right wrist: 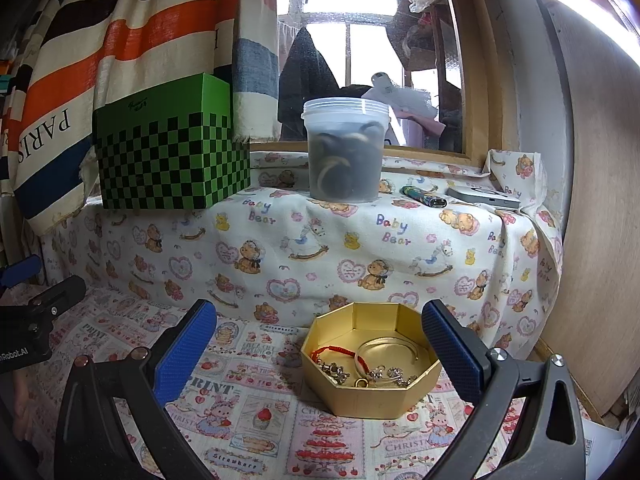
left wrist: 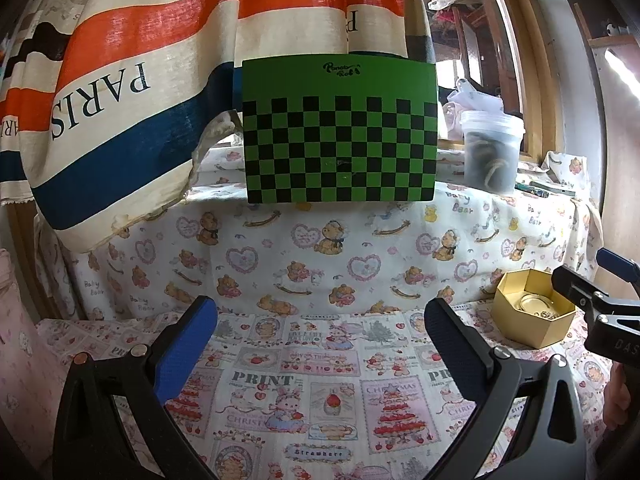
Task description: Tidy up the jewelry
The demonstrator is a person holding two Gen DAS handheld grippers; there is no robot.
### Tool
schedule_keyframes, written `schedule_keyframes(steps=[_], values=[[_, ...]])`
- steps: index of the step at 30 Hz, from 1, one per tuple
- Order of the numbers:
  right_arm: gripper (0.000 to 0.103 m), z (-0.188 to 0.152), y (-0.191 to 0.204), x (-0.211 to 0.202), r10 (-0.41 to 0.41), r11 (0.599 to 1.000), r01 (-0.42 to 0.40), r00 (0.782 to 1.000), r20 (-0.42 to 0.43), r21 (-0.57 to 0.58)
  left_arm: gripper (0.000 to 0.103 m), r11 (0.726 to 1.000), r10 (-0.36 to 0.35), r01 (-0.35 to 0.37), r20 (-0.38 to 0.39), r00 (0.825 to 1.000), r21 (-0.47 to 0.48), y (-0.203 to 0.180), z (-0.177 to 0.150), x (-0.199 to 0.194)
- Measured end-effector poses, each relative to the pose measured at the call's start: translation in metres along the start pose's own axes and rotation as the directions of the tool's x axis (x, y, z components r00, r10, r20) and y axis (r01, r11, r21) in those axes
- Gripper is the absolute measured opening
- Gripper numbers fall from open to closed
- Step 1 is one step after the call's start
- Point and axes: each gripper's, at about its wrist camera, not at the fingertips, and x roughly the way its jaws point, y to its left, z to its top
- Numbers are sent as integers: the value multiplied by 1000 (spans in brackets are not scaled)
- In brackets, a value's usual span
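Note:
A gold octagonal box (right wrist: 372,398) sits on the printed cloth, between my right gripper's fingers in the right wrist view. It holds a red cord bracelet (right wrist: 340,353), a clear bangle (right wrist: 387,347) and several small gold and silver pieces (right wrist: 376,376). My right gripper (right wrist: 320,354) is open and empty, just in front of the box. In the left wrist view the box (left wrist: 532,312) is at the right, with the right gripper's fingers (left wrist: 576,284) over it. My left gripper (left wrist: 320,350) is open and empty over bare cloth.
A green checkered box (right wrist: 168,152) and a lidded plastic tub (right wrist: 346,152) stand on a raised ledge draped in teddy-bear cloth (right wrist: 320,252). A lighter (right wrist: 424,196) and a flat grey device (right wrist: 484,198) lie there too. A striped curtain (left wrist: 140,80) hangs at left.

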Motion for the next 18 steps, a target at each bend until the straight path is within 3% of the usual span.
schedule_keyframes(steps=[18], values=[[103,0,0,0,-1,1000,1,1000,-1,1,103,1000,8,-8,9,1000,-4,0,0,-3]])
